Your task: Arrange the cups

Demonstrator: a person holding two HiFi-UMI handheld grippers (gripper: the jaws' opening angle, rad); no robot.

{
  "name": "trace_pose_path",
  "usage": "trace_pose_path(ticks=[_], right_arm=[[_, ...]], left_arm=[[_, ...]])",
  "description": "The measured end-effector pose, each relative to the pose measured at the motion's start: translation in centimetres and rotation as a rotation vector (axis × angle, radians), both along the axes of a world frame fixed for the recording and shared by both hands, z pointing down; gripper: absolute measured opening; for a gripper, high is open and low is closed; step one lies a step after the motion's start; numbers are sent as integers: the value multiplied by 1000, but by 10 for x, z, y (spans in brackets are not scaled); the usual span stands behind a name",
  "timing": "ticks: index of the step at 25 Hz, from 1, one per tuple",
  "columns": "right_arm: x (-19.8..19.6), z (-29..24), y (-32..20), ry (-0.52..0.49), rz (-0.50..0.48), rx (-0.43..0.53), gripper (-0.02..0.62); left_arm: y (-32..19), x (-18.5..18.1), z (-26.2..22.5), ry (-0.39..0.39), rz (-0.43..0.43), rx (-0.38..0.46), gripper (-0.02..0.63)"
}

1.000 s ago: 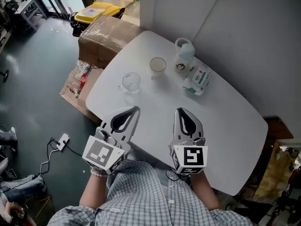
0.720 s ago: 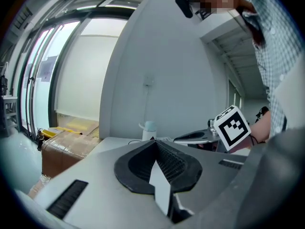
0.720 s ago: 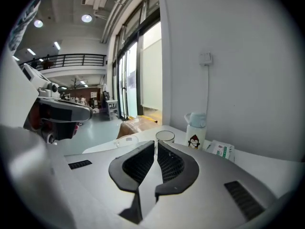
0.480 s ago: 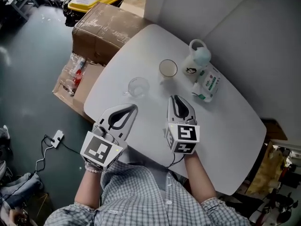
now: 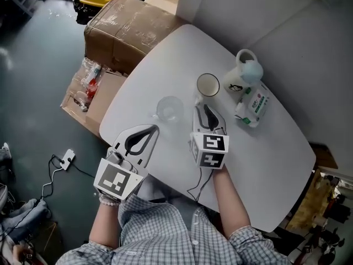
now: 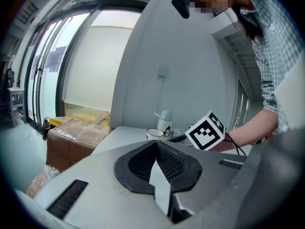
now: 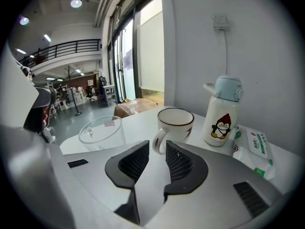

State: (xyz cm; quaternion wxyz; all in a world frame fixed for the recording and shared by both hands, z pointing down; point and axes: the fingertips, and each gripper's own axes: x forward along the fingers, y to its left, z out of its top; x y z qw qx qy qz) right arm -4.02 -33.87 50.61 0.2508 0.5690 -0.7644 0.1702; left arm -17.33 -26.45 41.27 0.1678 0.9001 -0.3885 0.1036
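right gripper view showed the right gripper (image 7: pixel 156 151) with jaws slightly apart and empty, just short of the handle of the white mug (image 7: pixel 175 122), which stood on the table (image 5: pixel 165 59) between the glass cup (image 7: pixel 100 130) and the bottle (image 7: pixel 221 113). a good grasp probably meant straddling the handle squarely, then closing firmly. the left gripper (image 6: pixel 155 149) had its jaws together on nothing.

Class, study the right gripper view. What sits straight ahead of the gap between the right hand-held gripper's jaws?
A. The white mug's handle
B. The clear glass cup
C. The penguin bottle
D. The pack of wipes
A: the white mug turns its handle toward the gap of the right hand-held gripper, whose jaws stand apart, while the clear glass cup sits off to the left.
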Motion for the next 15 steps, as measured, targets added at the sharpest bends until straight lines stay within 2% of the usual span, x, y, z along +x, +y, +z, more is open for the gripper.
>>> trace_pose_path(ticks=[6, 11, 15], right_arm=[[-3, 14, -13, 38, 34, -35, 87], [1, 13, -9, -5, 65, -52, 69], [6, 12, 0, -5, 89, -53, 66]], left_arm=[[0, -10, 10, -11, -19, -27, 9], [-3, -22, 20, -22, -40, -51, 9], [-6, -26, 33, -47, -6, -47, 9]])
